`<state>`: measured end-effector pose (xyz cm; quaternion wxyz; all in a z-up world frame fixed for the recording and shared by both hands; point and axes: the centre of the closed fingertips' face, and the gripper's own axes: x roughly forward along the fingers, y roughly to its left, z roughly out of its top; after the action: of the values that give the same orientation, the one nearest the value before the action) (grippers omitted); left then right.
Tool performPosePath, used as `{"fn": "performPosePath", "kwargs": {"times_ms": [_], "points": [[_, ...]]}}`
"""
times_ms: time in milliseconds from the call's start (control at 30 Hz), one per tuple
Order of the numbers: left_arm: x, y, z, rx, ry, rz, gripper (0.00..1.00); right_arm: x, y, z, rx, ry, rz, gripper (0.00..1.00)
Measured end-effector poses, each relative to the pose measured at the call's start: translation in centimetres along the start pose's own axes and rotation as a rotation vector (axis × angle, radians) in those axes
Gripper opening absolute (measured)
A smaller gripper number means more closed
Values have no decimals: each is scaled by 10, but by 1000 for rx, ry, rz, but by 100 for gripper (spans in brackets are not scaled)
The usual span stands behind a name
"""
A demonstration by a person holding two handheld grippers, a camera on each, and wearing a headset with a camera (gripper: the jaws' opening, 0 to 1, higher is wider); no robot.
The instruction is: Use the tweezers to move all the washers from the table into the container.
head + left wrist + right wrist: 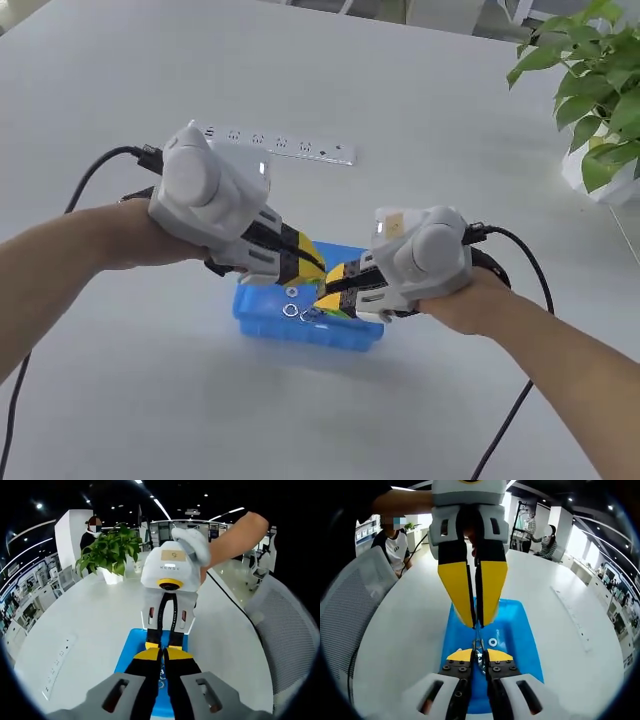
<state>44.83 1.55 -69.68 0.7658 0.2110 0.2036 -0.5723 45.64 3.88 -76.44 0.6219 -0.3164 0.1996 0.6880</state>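
A blue container (pixel 345 335) sits on the white table with a few washers (pixel 291 310) inside. My left gripper (pixel 318 265) and right gripper (pixel 325 290) meet tip to tip just above it. In the right gripper view, thin metal tweezers (pixel 479 642) run from the shut yellow jaws of the left gripper (pixel 476 622) down into my right gripper (pixel 479 655), which is also shut on them. One washer (pixel 492 642) lies on the container (pixel 520 630) floor beside the tweezers. In the left gripper view my left gripper (pixel 163 652) is closed over the container (pixel 131 647).
A white power strip (pixel 280 145) lies on the table behind the container. A potted plant (pixel 595 90) stands at the far right edge. Gripper cables trail off both sides. A mesh chair (pixel 290 630) stands beside the table.
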Motion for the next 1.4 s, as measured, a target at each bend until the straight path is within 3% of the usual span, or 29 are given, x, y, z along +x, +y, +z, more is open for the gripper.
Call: {"fn": "performPosePath", "kwargs": {"times_ms": [333,800,1167,1400], "points": [[-2,-2,0,30,16,-3,6,0,3,0,-19,15,4,10],[-8,-4,5,30,5,0,5,-5,4,5,-21,2,-4,10],[-28,-5,20,13,-43,2,5,-18,8,25,-16,-41,-27,7],[-42,-16,31,9,-65,-29,5,-28,19,40,-17,-53,-30,6]]}}
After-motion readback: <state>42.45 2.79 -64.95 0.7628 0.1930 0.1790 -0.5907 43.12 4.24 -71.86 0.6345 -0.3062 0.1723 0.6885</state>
